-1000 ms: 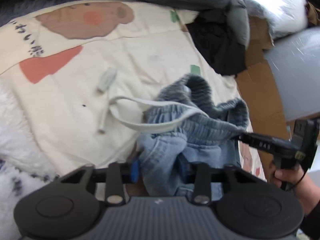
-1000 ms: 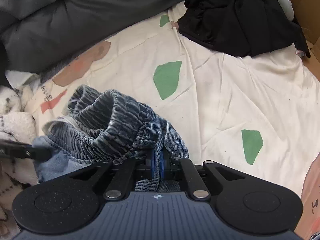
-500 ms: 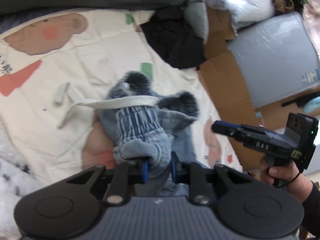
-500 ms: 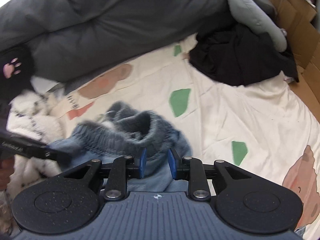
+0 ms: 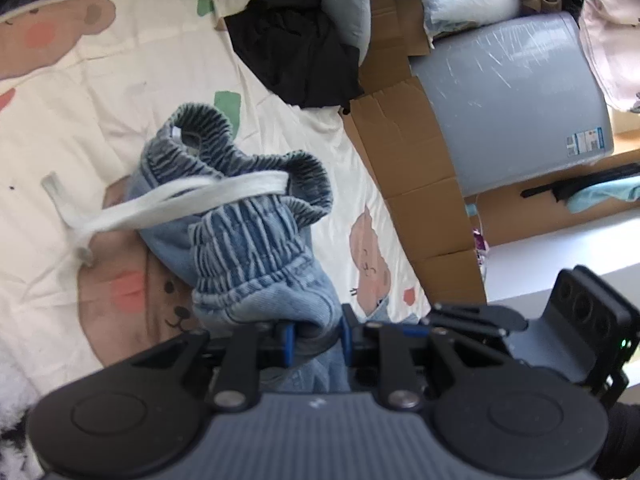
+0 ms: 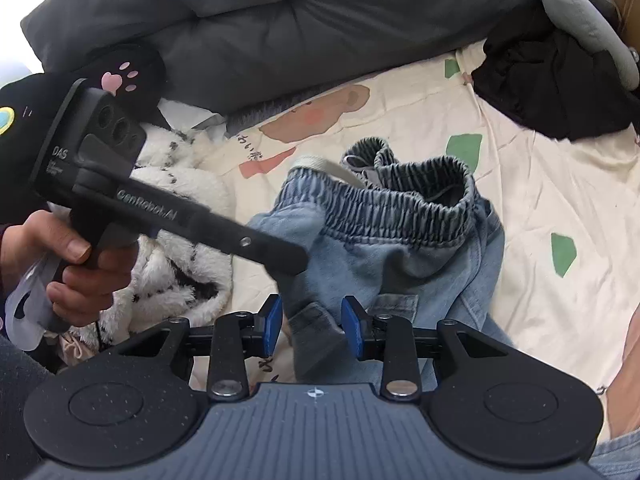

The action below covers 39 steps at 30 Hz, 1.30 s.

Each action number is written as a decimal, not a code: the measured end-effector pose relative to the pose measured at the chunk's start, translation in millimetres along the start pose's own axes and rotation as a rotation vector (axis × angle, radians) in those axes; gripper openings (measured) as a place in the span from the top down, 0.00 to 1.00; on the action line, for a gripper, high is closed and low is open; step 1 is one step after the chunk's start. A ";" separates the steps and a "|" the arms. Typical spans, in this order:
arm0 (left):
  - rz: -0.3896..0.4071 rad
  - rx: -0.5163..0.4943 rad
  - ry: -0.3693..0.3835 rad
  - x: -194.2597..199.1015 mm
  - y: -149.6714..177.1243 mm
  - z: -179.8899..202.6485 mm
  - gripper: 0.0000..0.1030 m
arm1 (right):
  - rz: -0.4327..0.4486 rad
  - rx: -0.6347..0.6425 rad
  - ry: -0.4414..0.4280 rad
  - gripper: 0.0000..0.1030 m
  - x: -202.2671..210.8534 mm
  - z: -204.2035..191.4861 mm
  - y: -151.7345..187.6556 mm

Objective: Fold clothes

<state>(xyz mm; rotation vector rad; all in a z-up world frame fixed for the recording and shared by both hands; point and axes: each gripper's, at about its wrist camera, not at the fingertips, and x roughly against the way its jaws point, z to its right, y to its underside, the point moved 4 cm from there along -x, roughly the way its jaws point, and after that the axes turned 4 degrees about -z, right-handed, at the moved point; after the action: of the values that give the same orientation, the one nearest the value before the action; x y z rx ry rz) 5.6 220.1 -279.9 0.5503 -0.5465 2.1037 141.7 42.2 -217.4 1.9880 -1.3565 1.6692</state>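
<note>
- so what is changing right now, closest to you first?

- my right gripper (image 6: 312, 322) is letting go. a second ago its blue pads were pinched flat on the denim; now the jaws have just been opening and are standing apart, with a fold of the jeans (image 6: 384, 248) sitting loose between them, pads not pressing.

- and the other one?

- my left gripper (image 5: 316, 334) is clenching a bunched lump of the same jeans, near the gathered waistband (image 5: 248, 232). a second ago it was holding them lower against the bedsheet (image 5: 100, 92); now the garment is hanging up off it, and the white drawstring (image 5: 180, 200) is trailing across the front.

- meaning what for the fold?

- i am judging that i am regripping: one hand is carrying the jeans while the other is freeing itself to take a better corner. nothing is folded yet; they are a crumpled bundle over the middle of the sheet.

- anything you are not making out?

- plenty. the legs are dropping out of sight behind my gripper bodies, so i am not telling how they are lying. the drawstring's far end is blurring. further off, the black garment (image 6: 560, 88) and the dark duvet (image 6: 280, 20) are cut off at the frame edges.
</note>
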 end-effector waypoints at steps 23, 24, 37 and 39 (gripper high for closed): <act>-0.025 -0.039 0.130 -16.2 -30.4 23.7 0.59 | 0.207 -0.346 0.144 0.60 -43.8 4.1 -5.9; -0.018 -0.041 0.138 -13.4 -31.4 23.9 0.59 | 0.210 -0.348 0.151 0.64 -45.5 3.9 -6.9; 0.131 -0.093 -0.086 45.8 -43.7 -12.5 0.49 | 0.141 -0.234 0.219 0.92 -15.4 15.6 -6.1; 0.139 -0.143 -0.150 43.2 -47.8 -15.8 0.45 | 0.126 -0.225 0.213 0.92 -11.9 15.5 -4.1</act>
<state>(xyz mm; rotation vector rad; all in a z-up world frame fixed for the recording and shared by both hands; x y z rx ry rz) 19.8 281.7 -259.7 0.6055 -0.8350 2.1440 155.8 40.2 -231.3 1.5833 -1.5391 1.6423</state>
